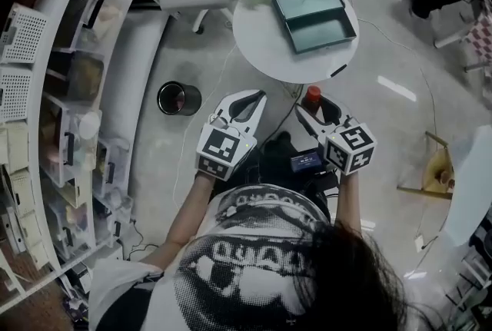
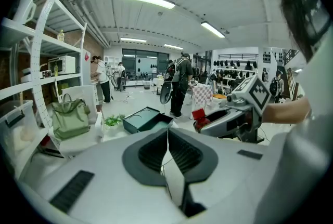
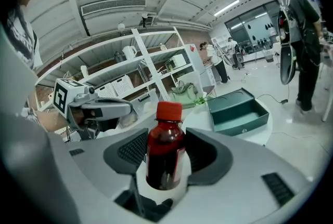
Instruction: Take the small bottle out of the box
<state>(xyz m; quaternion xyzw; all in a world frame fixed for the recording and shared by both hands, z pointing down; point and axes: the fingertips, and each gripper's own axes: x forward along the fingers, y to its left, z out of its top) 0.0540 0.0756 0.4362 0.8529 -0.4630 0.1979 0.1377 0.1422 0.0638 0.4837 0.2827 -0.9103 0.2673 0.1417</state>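
Head view: the small bottle (image 1: 312,97) is out of the open box (image 1: 327,31), held off the round table's (image 1: 261,38) near edge. Left gripper view: left gripper (image 2: 167,132) closed, empty. Right gripper view: right gripper (image 3: 165,160) clamps the bottle's body — likely light, rigid, slick; a mid-body hold suits.

Small bottle (image 3: 165,150): dark red contents, bright red screw cap, pale label band on its side. It stands upright, clamped at the body between the two jaws of the right gripper (image 3: 167,137), cap clear above them, out of the box and off the table's near edge. Box (image 1: 314,14): dark teal, rectangular, lying open in two joined halves, the far half bearing two round recesses. It rests flat on the right part of a round white table (image 1: 261,38), well apart from the bottle.
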